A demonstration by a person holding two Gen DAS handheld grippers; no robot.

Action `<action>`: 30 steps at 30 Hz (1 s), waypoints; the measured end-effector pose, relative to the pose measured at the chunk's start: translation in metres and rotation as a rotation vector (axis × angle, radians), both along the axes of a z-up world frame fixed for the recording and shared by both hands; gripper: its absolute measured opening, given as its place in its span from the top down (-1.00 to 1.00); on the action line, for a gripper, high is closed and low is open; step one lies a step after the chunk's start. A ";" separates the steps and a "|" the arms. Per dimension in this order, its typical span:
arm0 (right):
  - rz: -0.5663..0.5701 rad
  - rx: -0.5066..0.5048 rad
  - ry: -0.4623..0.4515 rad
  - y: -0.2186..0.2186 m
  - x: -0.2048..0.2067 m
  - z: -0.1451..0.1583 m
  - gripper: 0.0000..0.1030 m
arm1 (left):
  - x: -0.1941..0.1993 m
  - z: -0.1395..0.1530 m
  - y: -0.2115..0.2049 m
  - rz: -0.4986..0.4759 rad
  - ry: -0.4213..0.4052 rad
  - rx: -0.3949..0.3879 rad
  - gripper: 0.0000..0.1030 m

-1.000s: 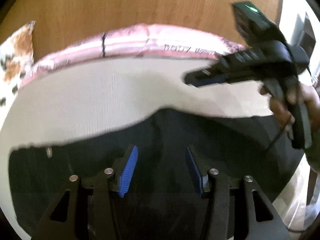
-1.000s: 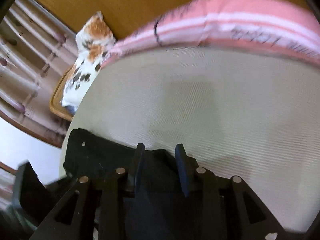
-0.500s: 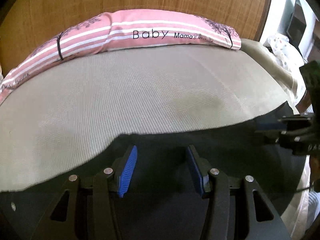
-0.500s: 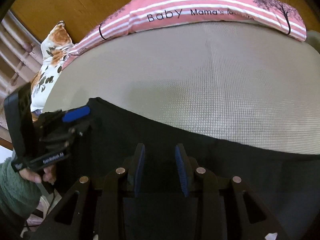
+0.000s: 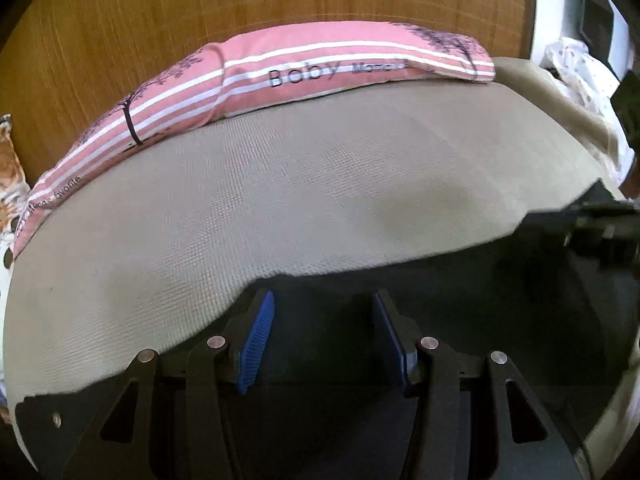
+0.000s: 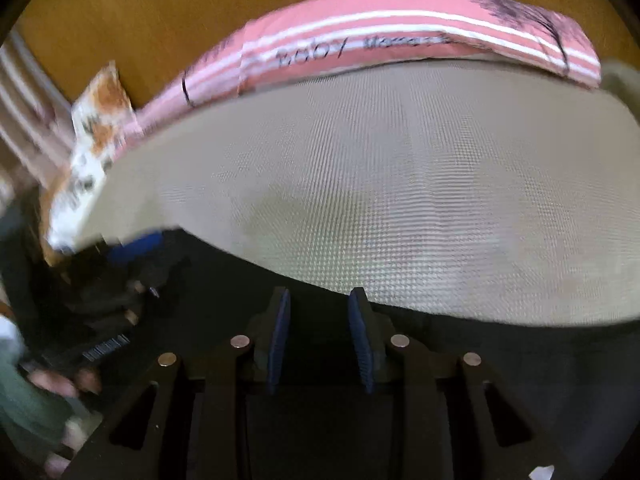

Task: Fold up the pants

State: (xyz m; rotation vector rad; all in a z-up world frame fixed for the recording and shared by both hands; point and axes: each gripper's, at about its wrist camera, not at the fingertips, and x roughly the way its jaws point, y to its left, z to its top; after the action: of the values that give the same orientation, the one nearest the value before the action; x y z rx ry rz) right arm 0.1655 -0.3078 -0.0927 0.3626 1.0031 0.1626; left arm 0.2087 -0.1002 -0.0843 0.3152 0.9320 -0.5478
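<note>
Support surface: bed (image 5: 320,184) covered in beige woven-texture sheet. Black pants (image 5: 500,320) lie flat along its near edge. A pink white-striped pillow (image 5: 320,68) printed "Baby" lies along the far edge, against a wooden headboard (image 5: 240,8).

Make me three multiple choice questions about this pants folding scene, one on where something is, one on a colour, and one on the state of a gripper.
1. Where does the pink striped pillow lie?
A. at the far edge of the beige mattress, against the wooden headboard
B. on top of the pants
C. on the floor

2. What colour are the pants?
A. pink
B. black
C. white

3. How do the left gripper jaws stand?
A. shut on the pillow
B. shut tight with no gap
C. apart, over the pants

Answers: 1 A, the pillow runs along the mattress's far side below the wood panel. 2 B, the dark cloth fills the near edge. 3 C, a clear gap shows between the blue pads.
</note>
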 end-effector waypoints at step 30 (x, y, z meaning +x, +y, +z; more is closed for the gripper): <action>-0.349 0.212 0.049 -0.294 -0.220 -0.035 0.03 | -0.139 0.001 -0.094 -0.149 0.033 0.050 -0.05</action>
State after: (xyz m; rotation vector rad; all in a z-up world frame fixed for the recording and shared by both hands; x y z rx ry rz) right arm -0.0548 -0.6017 -0.1277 0.7315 0.9577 -0.0565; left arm 0.0692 -0.1939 -0.0833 0.4246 0.9599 -0.6690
